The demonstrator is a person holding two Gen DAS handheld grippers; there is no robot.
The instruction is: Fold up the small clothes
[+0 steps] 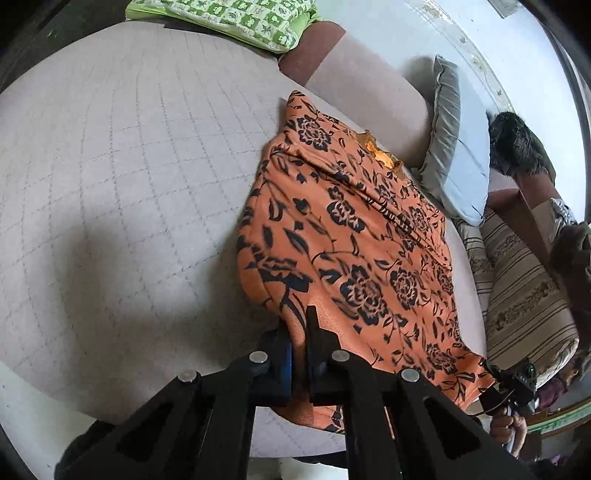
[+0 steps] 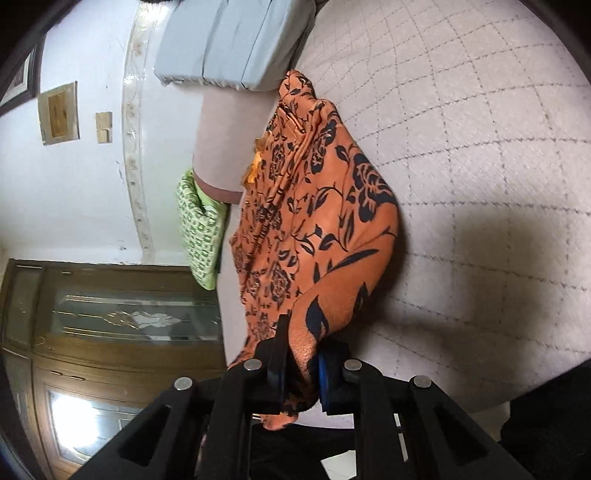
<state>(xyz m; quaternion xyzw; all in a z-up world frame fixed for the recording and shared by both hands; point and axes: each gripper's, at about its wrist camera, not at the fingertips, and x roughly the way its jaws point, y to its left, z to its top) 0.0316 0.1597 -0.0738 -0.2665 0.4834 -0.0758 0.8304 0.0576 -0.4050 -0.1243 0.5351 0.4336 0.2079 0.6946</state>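
Note:
An orange garment with a black flower print (image 1: 354, 236) lies stretched over the quilted pale mattress (image 1: 129, 166). My left gripper (image 1: 300, 343) is shut on its near corner, cloth pinched between the black fingers. At the far right edge of the left wrist view, the other gripper (image 1: 513, 384) holds the opposite near corner, with a hand below it. In the right wrist view the same garment (image 2: 314, 221) hangs in folds toward the camera, and my right gripper (image 2: 303, 354) is shut on a bunched edge of it. The near edge is lifted off the mattress (image 2: 480, 166).
A grey pillow (image 1: 458, 147) and a pink bolster (image 1: 369, 85) lie beyond the garment. A green patterned cushion (image 1: 240, 18) sits at the far end. A striped cushion (image 1: 517, 288) lies to the right. A wooden cabinet with glass (image 2: 110, 325) stands beside the bed.

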